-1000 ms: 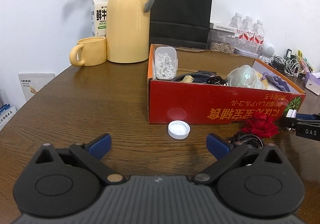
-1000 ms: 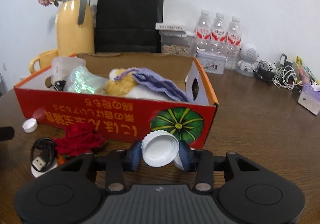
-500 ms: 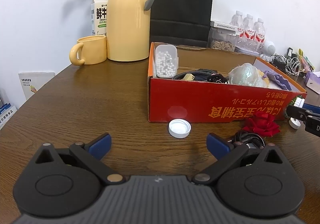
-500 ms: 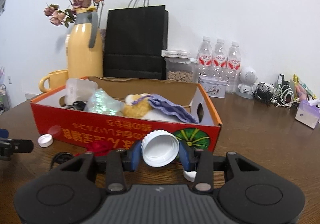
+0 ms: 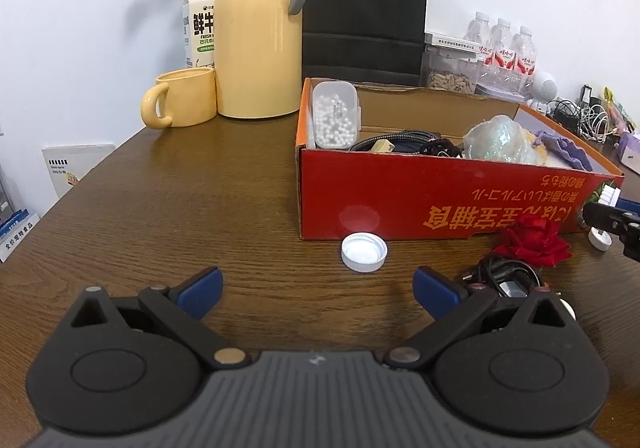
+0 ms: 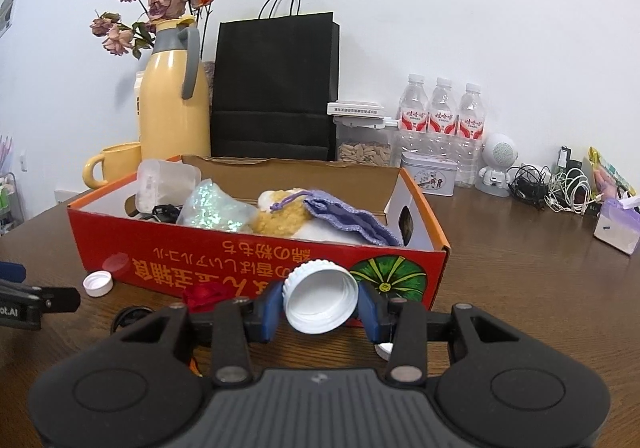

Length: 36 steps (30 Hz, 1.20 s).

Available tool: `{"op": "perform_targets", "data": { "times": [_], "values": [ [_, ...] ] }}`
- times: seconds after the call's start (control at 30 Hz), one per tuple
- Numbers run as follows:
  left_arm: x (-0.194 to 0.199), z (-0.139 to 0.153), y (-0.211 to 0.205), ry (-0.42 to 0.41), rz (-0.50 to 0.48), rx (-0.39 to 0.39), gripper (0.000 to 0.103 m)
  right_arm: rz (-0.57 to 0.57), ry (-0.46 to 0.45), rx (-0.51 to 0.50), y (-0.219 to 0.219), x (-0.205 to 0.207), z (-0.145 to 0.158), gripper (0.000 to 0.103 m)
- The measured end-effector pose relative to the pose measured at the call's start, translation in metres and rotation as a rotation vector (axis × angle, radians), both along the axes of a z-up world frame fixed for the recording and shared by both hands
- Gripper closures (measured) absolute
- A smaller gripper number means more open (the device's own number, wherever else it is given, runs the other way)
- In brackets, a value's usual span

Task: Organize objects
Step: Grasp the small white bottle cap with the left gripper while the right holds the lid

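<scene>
My right gripper (image 6: 320, 306) is shut on a large white cap (image 6: 320, 296), held just in front of the red cardboard box (image 6: 256, 268). The box (image 5: 440, 208) holds a container of white beads (image 5: 335, 120), cables, a shiny bag (image 6: 216, 208), a yellow plush and a purple pouch (image 6: 348, 216). My left gripper (image 5: 316, 290) stands open above the table, nothing between its fingers. A smaller white cap (image 5: 364, 251) lies on the table before the box, ahead of the left gripper. A red fabric rose (image 5: 532, 242) and a coiled black cable (image 5: 500, 276) lie to its right.
A yellow thermos (image 5: 260, 28), yellow mug (image 5: 184, 98), milk carton and black paper bag (image 6: 276, 88) stand behind the box. Water bottles (image 6: 440, 120), a tin, a small white robot figure (image 6: 498, 164) and tangled cables (image 6: 560, 188) line the back right. Another small cap (image 5: 599, 238) lies near the right gripper.
The right gripper has lifted slightly and tilted up with the large cap, so the box's inside shows more. The left gripper stayed put.
</scene>
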State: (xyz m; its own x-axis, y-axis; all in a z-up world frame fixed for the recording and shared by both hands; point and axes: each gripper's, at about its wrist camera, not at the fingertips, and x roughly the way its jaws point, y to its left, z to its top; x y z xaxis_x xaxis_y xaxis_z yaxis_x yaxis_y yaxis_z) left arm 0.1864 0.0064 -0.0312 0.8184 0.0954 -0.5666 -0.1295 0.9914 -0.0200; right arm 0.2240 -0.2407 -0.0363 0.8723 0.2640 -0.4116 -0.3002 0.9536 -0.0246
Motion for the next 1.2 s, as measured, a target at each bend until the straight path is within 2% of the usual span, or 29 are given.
{"op": "perform_targets", "data": {
  "times": [0.5,0.6,0.67,0.7,0.73,0.77,0.83,1.2],
  "values": [
    [0.041,-0.002,-0.013,0.027,0.040,0.004,0.002,0.006,-0.014,-0.007,0.002,-0.002,0.000,0.064],
    [0.043,-0.004,-0.017,0.036,0.037,-0.001,0.008,0.006,-0.015,-0.006,0.002,-0.002,0.000,0.064],
    [0.044,-0.004,-0.018,0.043,0.036,0.000,0.024,0.007,-0.016,-0.007,0.002,-0.003,0.000,0.064],
    [0.044,-0.005,-0.018,0.051,0.030,-0.005,0.029,0.008,-0.016,-0.007,0.002,-0.002,0.000,0.064],
    [0.044,-0.005,-0.019,0.053,0.025,-0.005,0.036,0.008,-0.017,-0.007,0.002,-0.003,0.000,0.064],
    [0.044,-0.005,-0.021,0.050,0.025,0.008,0.054,0.009,-0.016,-0.007,0.002,-0.003,0.000,0.064],
    [0.040,-0.004,-0.023,0.043,0.020,0.021,0.073,0.008,-0.017,-0.007,0.002,-0.003,0.000,0.064],
    [0.034,-0.003,-0.027,0.031,0.015,0.028,0.074,0.007,-0.019,-0.005,0.002,-0.004,0.001,0.064]
  ]
}}
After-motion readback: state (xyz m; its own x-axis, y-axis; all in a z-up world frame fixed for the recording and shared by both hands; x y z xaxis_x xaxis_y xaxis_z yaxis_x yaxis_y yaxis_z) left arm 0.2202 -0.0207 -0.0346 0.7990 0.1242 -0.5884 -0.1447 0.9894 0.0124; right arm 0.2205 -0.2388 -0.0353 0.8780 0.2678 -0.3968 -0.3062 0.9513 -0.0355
